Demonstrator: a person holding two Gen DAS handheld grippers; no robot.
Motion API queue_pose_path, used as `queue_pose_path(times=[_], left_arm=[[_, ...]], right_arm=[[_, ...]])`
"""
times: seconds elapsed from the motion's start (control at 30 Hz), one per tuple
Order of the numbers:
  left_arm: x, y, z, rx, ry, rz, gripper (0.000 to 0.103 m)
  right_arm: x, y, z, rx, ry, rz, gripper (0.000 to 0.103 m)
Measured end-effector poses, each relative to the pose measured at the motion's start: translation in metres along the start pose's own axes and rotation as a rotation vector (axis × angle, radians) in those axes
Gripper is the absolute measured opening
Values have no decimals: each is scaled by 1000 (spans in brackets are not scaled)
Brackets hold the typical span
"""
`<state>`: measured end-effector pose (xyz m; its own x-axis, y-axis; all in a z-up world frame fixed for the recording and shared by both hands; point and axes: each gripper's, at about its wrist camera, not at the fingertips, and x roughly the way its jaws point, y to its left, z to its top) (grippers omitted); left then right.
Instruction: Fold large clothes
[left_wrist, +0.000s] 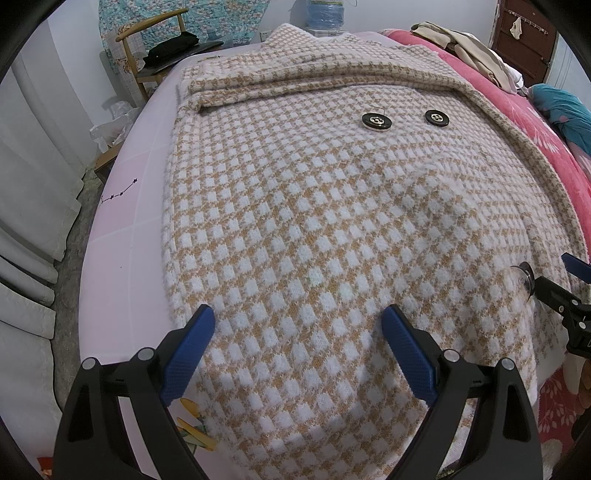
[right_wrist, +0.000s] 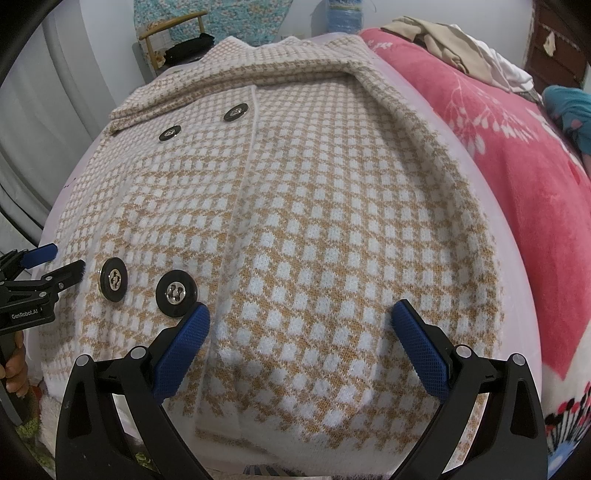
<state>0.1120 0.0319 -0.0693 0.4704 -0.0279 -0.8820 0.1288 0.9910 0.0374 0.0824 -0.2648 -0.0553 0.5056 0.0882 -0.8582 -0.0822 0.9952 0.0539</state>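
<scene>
The left claw (left_wrist: 298, 350) is right up close in its own view, and its two blue fingers (left_wrist: 188, 352) stand wide apart with nothing between them but the coat (left_wrist: 314, 206) lying just past their tips. The coat is big and fuzzy, with tan and white squares, and it lies flat on a pale pink bed (left_wrist: 125, 221), buttoned side up. The right claw (right_wrist: 301, 345) is the same: its blue fingers (right_wrist: 421, 354) are spread wide and hold nothing, and the bottom edge of the coat sits just under and in front of them. Two black buttons (right_wrist: 176, 293) lie on the coat just beside the right claw's left finger, and two more buttons (right_wrist: 235, 112) lie farther up near the folded collar (left_wrist: 295, 79). A sleeve runs down the right side of the coat, next to a bright pink blanket (right_wrist: 517, 177). Each claw shows at the edge of the other's view, near the coat's lower corners. A wooden chair (left_wrist: 155, 51) with dark things on it stands far behind the bed.
</scene>
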Motion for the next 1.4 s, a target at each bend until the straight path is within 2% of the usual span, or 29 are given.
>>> queue_pose_path(times=[1.17, 1.4], left_arm=[[-18, 3, -6, 5, -65, -20, 90], [-33, 7, -15, 57, -107, -26, 90]], right_arm=[[0, 0, 0, 1, -1, 1, 95], [0, 0, 0, 2, -1, 1, 95]])
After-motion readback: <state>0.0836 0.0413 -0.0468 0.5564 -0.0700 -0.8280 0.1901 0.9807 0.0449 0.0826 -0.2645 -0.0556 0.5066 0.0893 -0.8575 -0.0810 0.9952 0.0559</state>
